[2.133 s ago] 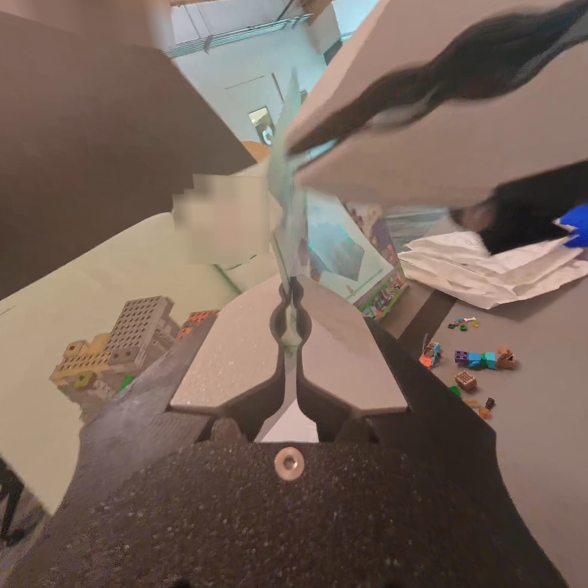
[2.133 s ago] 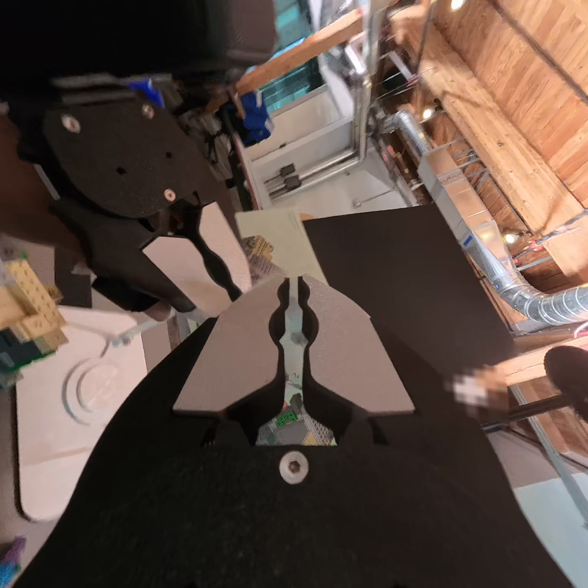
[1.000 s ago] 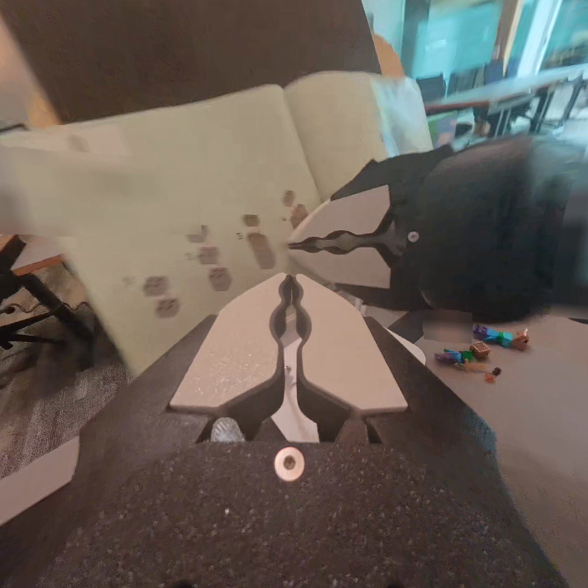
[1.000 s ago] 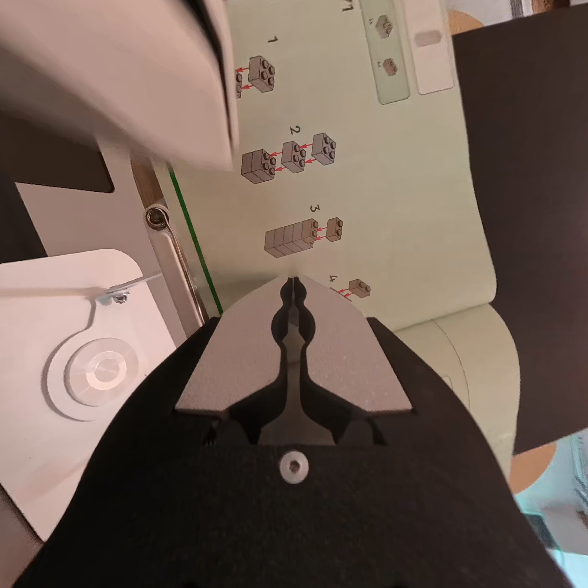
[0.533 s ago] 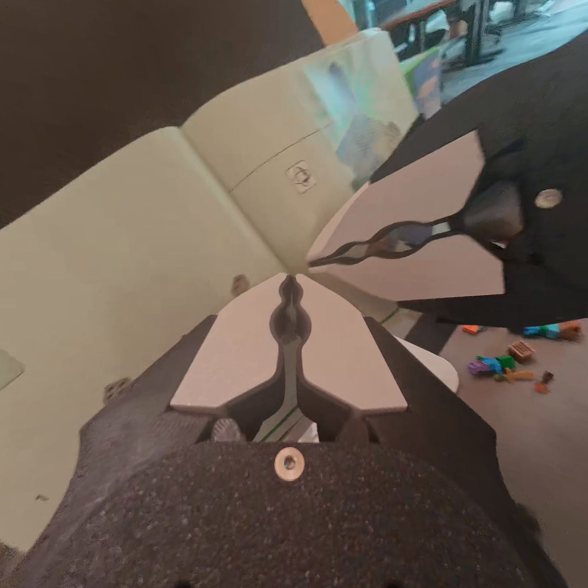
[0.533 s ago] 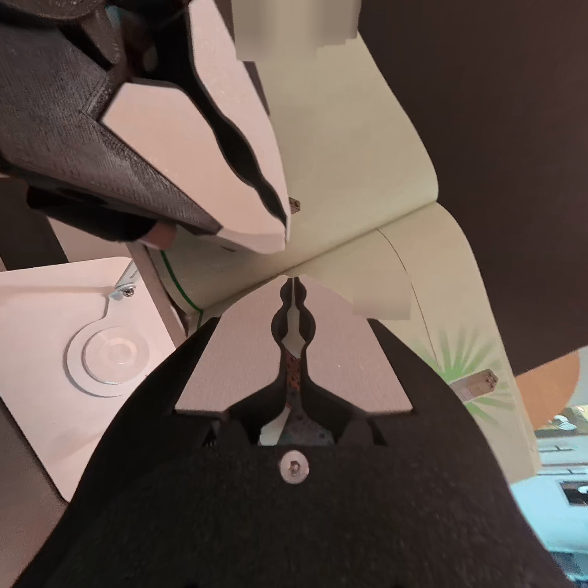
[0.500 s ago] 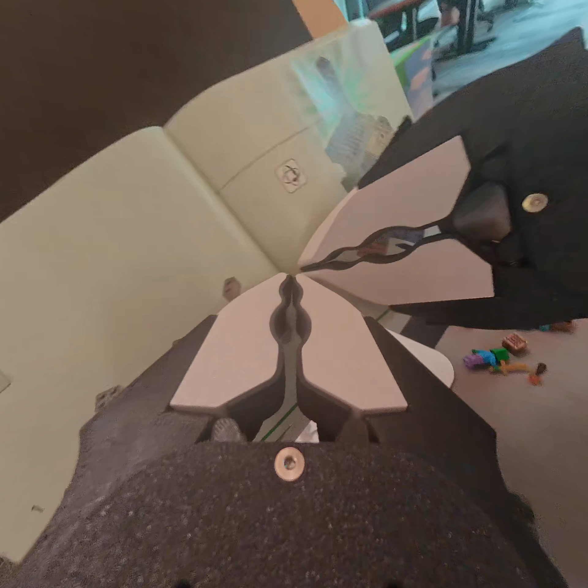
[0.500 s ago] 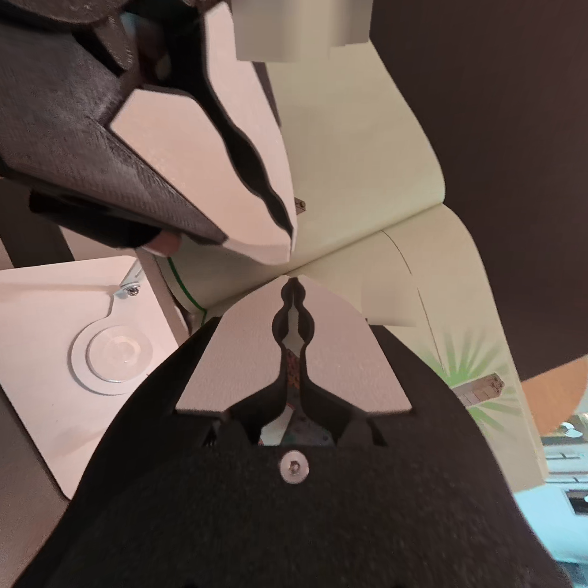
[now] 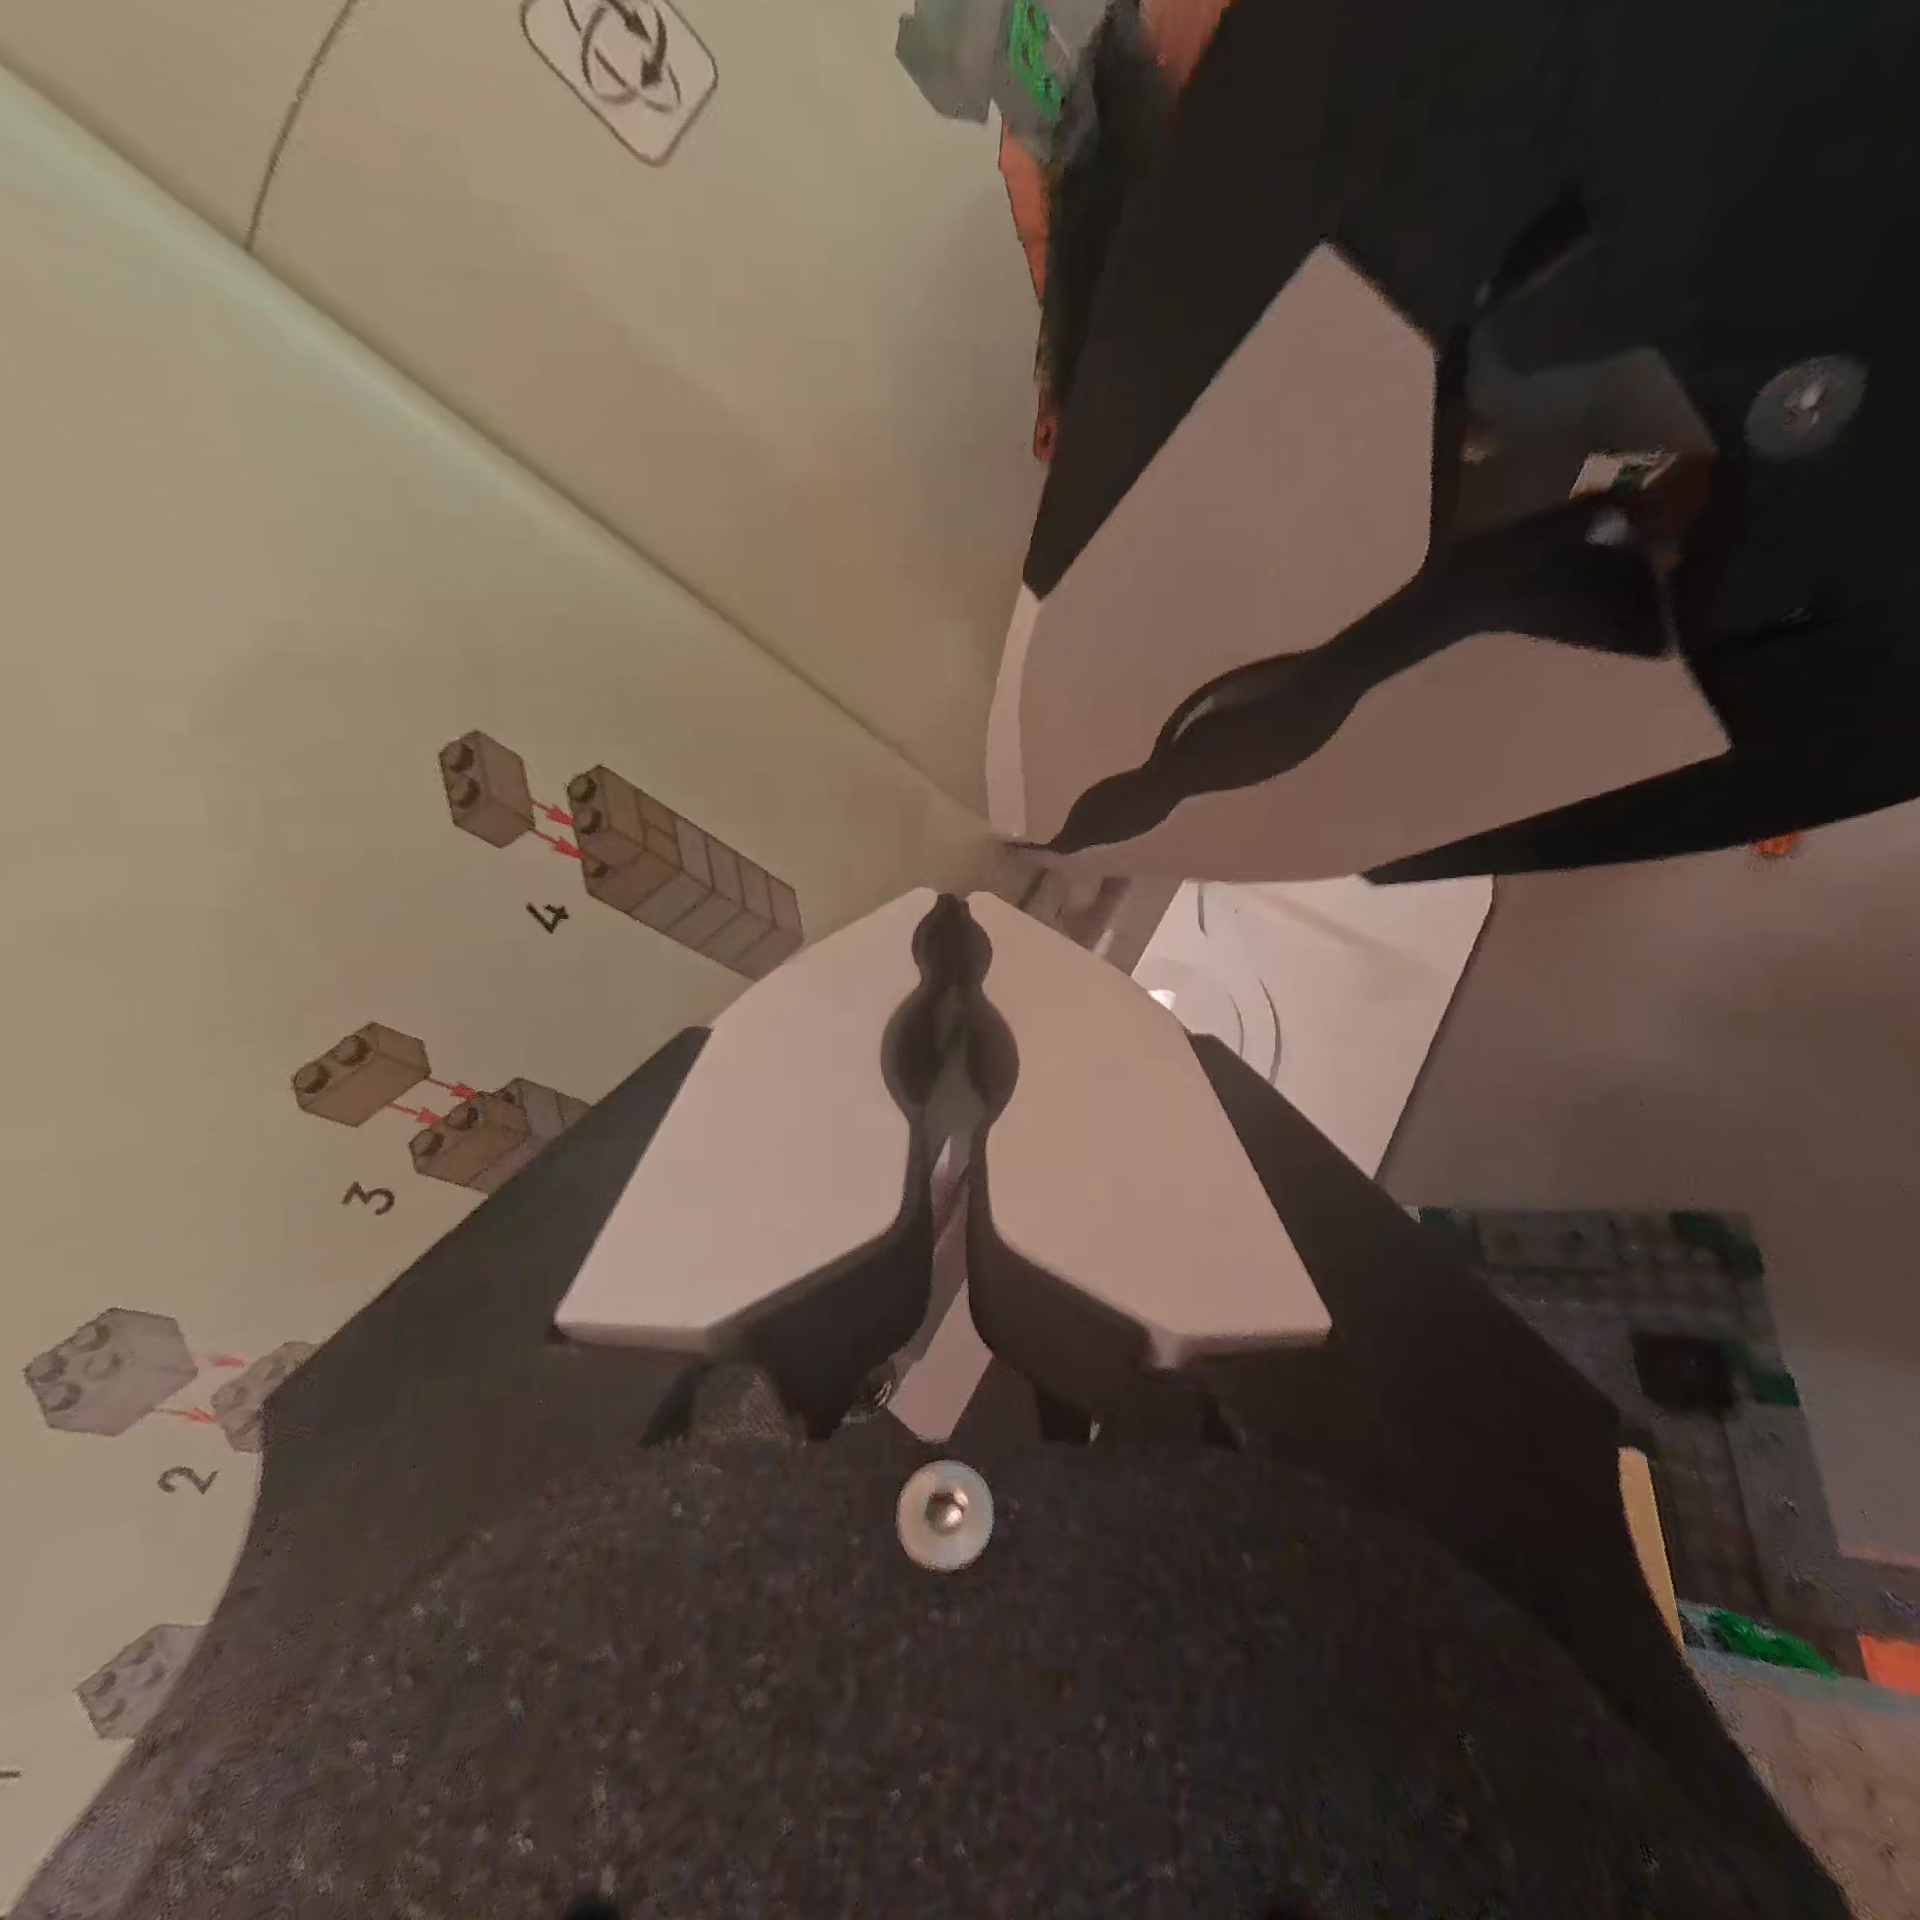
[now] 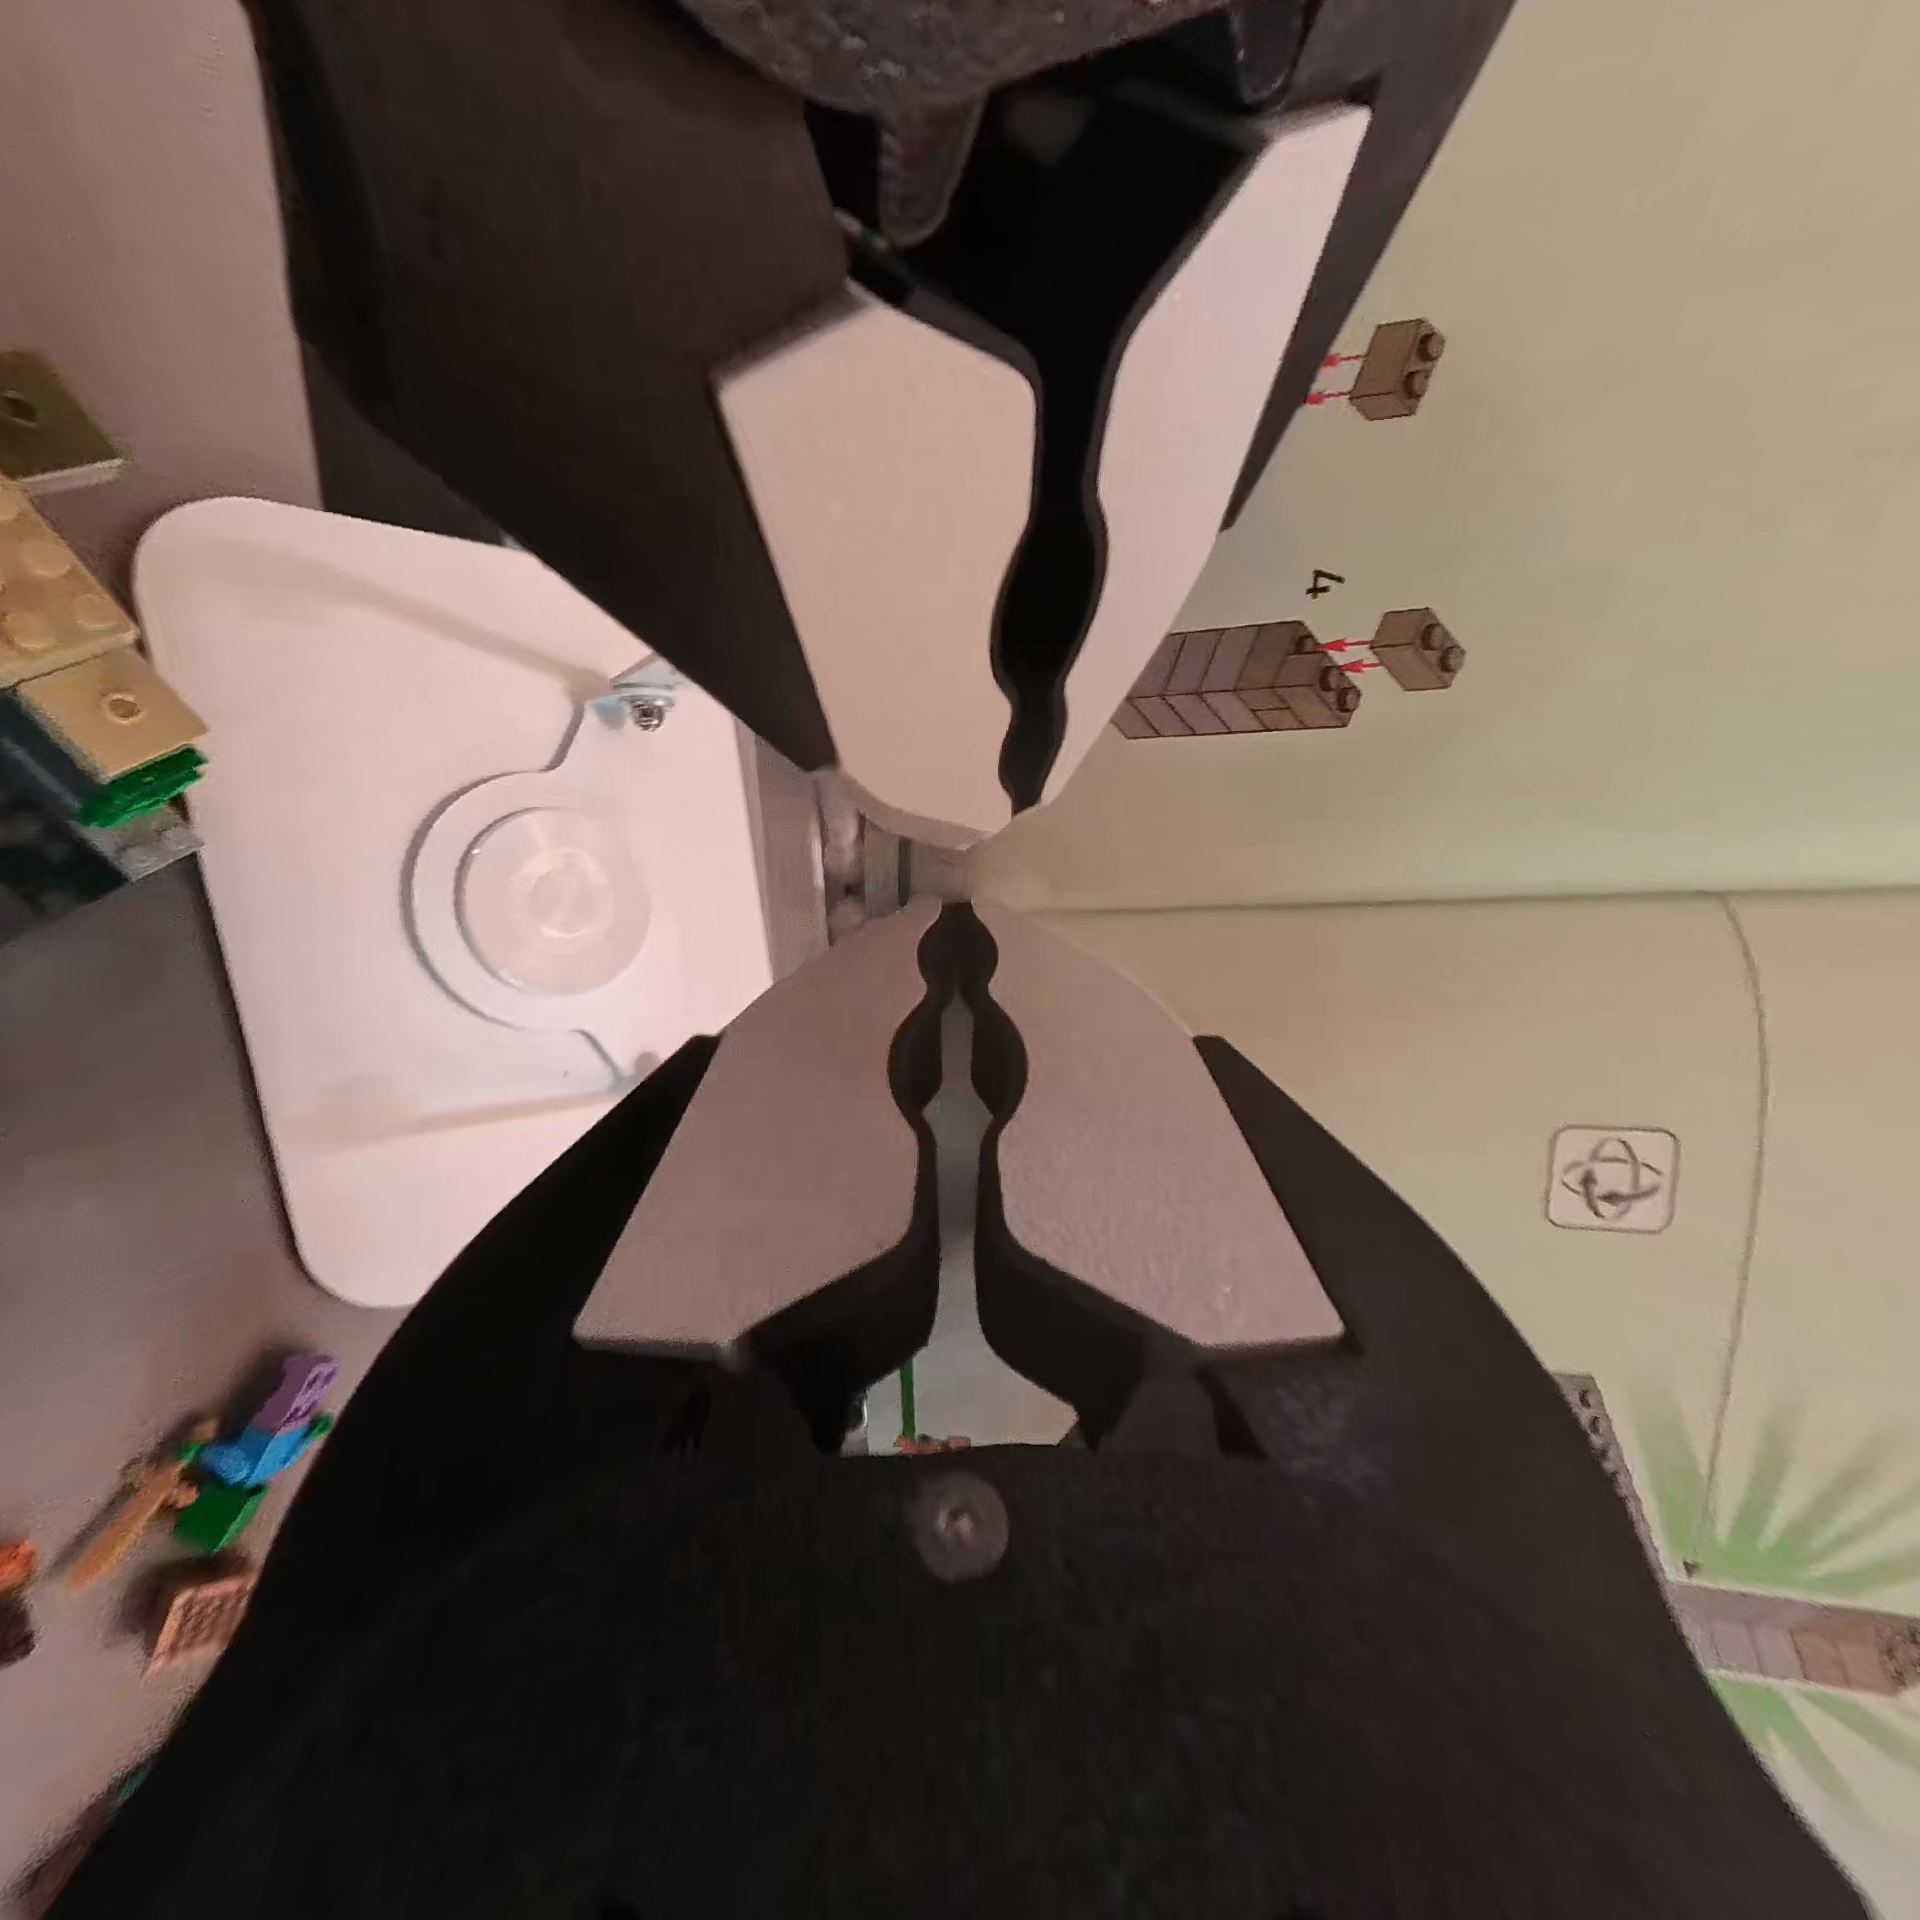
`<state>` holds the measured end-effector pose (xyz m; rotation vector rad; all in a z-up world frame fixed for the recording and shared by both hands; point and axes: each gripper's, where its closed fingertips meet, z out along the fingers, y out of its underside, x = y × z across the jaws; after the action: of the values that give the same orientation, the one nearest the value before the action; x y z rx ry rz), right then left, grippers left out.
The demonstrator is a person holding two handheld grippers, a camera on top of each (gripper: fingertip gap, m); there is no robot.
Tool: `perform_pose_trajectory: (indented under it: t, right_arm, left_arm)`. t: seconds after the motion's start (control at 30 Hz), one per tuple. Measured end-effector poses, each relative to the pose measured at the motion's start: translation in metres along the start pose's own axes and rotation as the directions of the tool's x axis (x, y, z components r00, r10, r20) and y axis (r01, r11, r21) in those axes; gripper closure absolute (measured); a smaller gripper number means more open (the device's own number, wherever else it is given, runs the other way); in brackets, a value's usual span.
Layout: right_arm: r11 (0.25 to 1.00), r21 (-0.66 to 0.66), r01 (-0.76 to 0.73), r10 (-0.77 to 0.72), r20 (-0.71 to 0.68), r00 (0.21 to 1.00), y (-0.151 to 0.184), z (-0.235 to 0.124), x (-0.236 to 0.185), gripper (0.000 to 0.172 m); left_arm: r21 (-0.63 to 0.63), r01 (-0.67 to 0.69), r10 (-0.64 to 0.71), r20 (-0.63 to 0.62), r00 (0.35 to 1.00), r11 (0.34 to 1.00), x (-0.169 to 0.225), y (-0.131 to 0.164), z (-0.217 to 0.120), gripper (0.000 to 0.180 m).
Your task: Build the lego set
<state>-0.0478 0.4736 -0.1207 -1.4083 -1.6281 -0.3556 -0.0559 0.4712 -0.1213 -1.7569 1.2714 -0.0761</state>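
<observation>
An open pale green instruction booklet (image 9: 520, 520) with brick drawings fills the left wrist view; it also shows in the right wrist view (image 10: 1507, 831). My left gripper (image 9: 948, 906) is shut, its tips pinching the page edge by the booklet's spine. My right gripper (image 10: 961, 912) is shut on the facing page's edge at the same spot. The two grippers' tips nearly meet: the right one (image 9: 1029, 844) shows in the left wrist view, and the left one (image 10: 1013, 812) in the right wrist view. Just behind the tips stands a white stand base (image 10: 343, 935) with a round disc.
The stand base also shows in the left wrist view (image 9: 1340, 997), on a grey table (image 9: 1683, 1039). A brick build on a dark baseplate (image 9: 1621, 1371) lies at the right; its tan and green bricks (image 10: 73, 644) show at the left. Small loose bricks and figures (image 10: 239, 1455) lie near the front. My left and right fingertips are right by each other.
Both grippers stayed shut on the booklet and carried it down close to the white stand. The pages now lie spread open, and the two grippers' tips have come closer together.
</observation>
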Motion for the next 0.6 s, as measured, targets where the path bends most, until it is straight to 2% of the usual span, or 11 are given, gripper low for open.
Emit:
perform_pose_trajectory:
  t: [0.07,0.17,0.4,0.6]
  right_arm:
    - [0.998,-0.064,-0.006,0.010,0.070,0.997,0.010,-0.001,-0.004,0.172]
    - [0.998,-0.067,-0.023,0.030,0.111,0.993,0.023,-0.006,-0.008,0.172]
    - [0.988,-0.089,-0.125,0.134,0.110,0.985,0.058,-0.025,-0.003,0.172]
    - [0.973,-0.113,-0.200,0.211,0.095,0.973,0.100,-0.045,-0.001,0.172]
  left_arm:
    - [-0.035,-0.006,0.007,0.008,1.000,0.999,-0.003,0.008,-0.001,0.180]
    - [-0.034,0.029,-0.029,-0.007,1.000,0.999,-0.004,0.017,-0.005,0.180]
    - [-0.087,0.097,-0.095,0.028,0.995,0.992,-0.017,0.042,-0.021,0.180]
    - [-0.109,0.212,-0.204,0.073,0.976,0.971,-0.037,0.074,-0.042,0.180]
